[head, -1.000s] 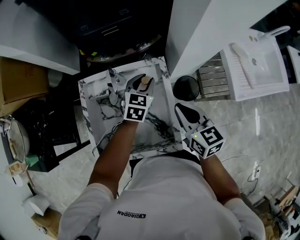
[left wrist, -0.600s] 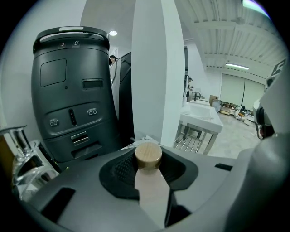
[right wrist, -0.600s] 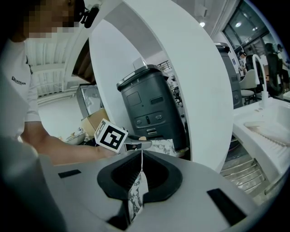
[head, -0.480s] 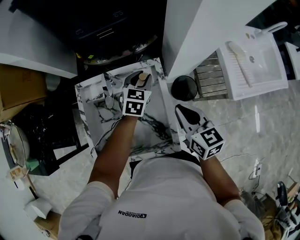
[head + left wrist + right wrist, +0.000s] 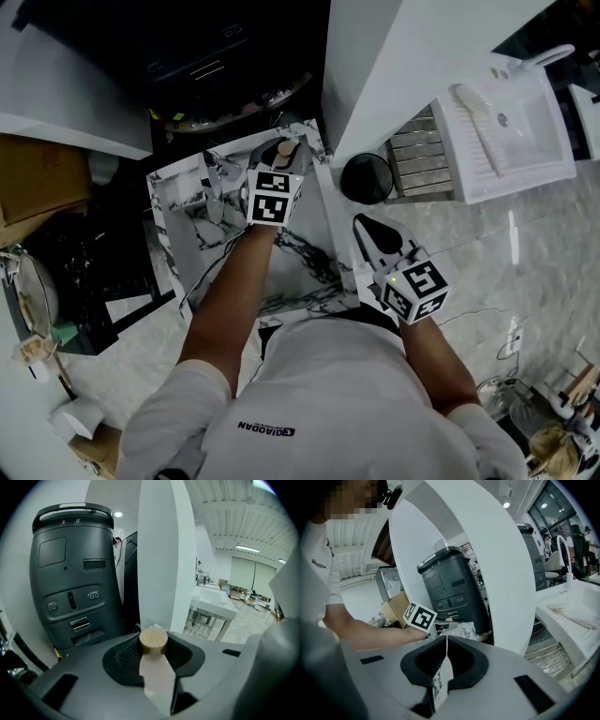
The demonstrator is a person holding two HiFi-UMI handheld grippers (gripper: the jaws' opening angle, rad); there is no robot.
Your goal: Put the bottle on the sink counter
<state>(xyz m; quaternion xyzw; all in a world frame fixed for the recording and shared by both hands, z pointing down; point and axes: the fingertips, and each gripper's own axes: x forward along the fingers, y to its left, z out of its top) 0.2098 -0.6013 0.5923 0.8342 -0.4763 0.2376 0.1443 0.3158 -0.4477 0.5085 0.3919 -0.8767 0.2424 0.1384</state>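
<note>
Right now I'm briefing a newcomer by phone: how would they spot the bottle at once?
Find the marble-patterned sink counter beside the white pillar. Over its far end, the left tool grips a pale bottle; its round tan cap marks it out.

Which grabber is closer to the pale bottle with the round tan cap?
Left. The left gripper is clamped on the pale bottle with the round tan cap. The right gripper, jaws together and empty, sits apart, off to its right.
</note>
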